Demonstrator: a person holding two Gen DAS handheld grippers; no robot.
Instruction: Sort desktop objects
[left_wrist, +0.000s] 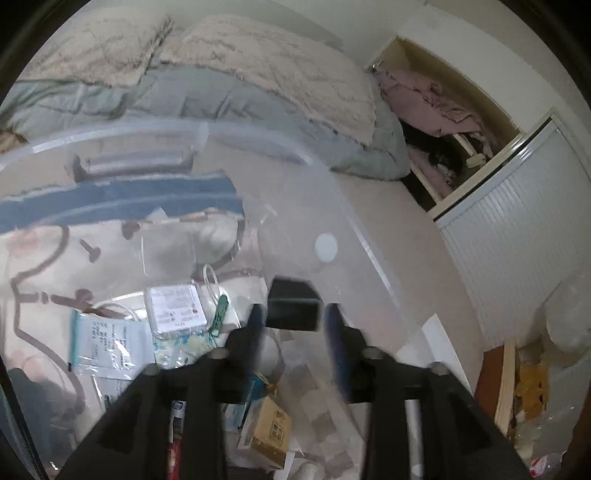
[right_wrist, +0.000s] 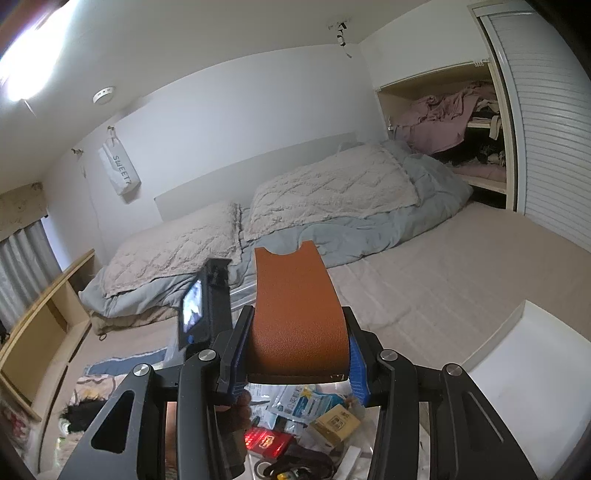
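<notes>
Lifting a tan leather case (right_wrist: 298, 314) clenched in the right gripper (right_wrist: 298, 354) clear of clutter, while the left gripper (left_wrist: 293, 321) grips a black block (left_wrist: 293, 308) above the clear bin (left_wrist: 351, 236).

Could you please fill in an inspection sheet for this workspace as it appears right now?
Surface: beige bed sheet.
Job's things: brown leather case; black block; clear plastic bin holding packets and a small cardboard box.
Clutter: red packet, white pouches.
Grippers: right gripper clamped on the leather case; left gripper around the black block, contact unclear.
Cables: thin white cord inside the bin.
Surroundings: grey duvet, open closet, hanging SWEET bag.
</notes>
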